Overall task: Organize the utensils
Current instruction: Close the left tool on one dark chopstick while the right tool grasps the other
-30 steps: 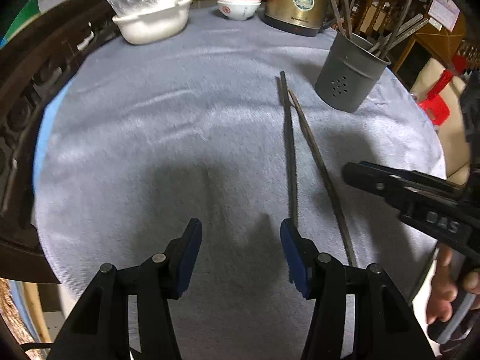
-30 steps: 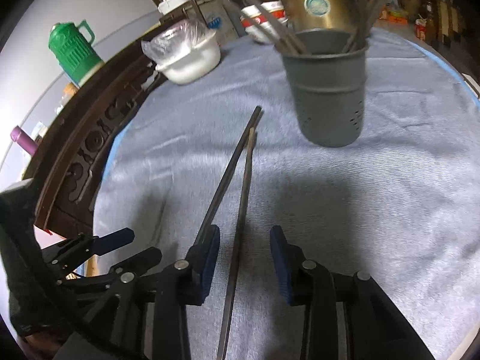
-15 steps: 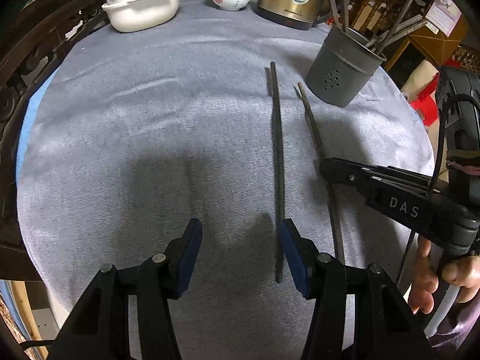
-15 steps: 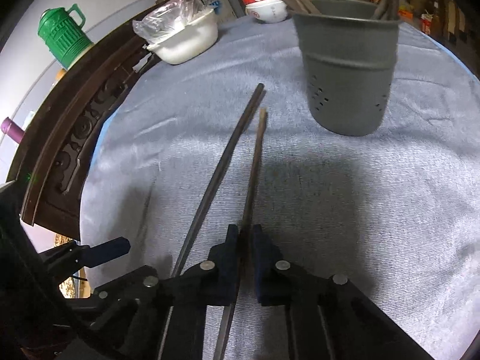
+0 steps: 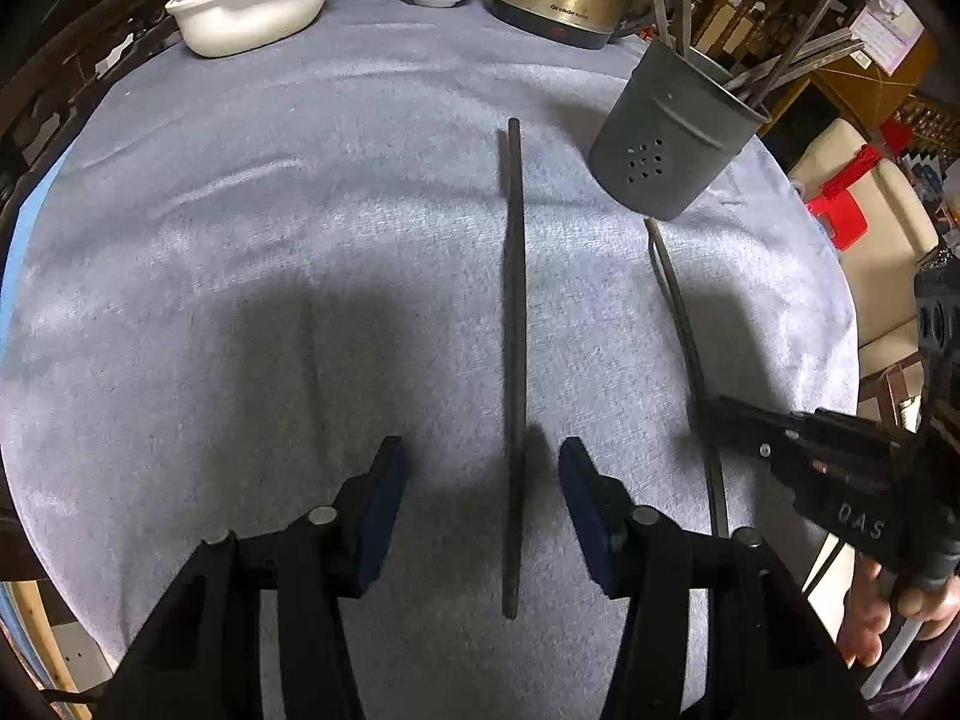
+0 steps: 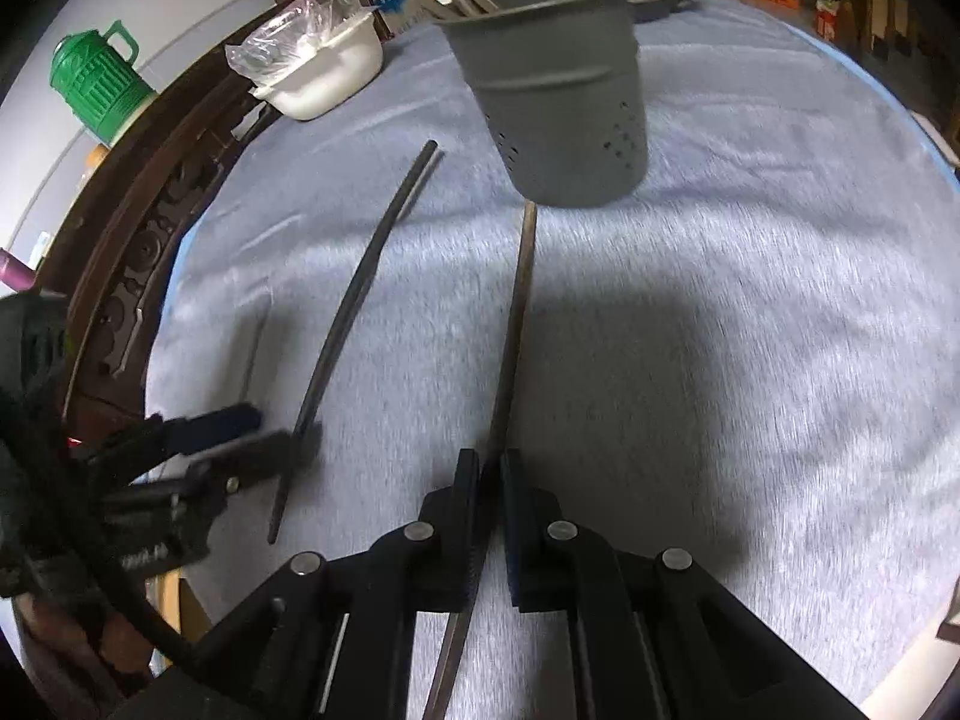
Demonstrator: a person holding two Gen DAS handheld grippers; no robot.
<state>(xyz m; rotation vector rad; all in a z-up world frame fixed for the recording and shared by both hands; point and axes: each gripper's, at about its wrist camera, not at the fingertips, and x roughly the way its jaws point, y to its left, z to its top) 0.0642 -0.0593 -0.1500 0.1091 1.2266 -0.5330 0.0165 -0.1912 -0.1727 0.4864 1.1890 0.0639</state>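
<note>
- Right gripper (image 6: 491, 468) has its jaws clamped on the brownish, slender wooden chopstick (image 6: 521, 276), which runs straight ahead along the fingers, its far tip just short of the base of the grey perforated metal utensil holder (image 6: 558, 90).
- That holder stands upright on the grey-blue cloth-covered table (image 6: 750, 300), already stuffed with other sticks.
- Left gripper (image 5: 480, 480) hovers with jaws wide apart, straddling the near part of the second, darker chopstick (image 5: 515, 312).
- This dark chopstick lies flat on the cloth, long axis pointing away from the left gripper, nearly in line with its fingers, a little nearer the right-hand pad (image 5: 579, 498).
- My call: the left gripper is the nearer one here; closing across the stick's width looks right.
- For the right, the holder lies dead ahead; the stick needs tipping upright before dropping in.
</note>
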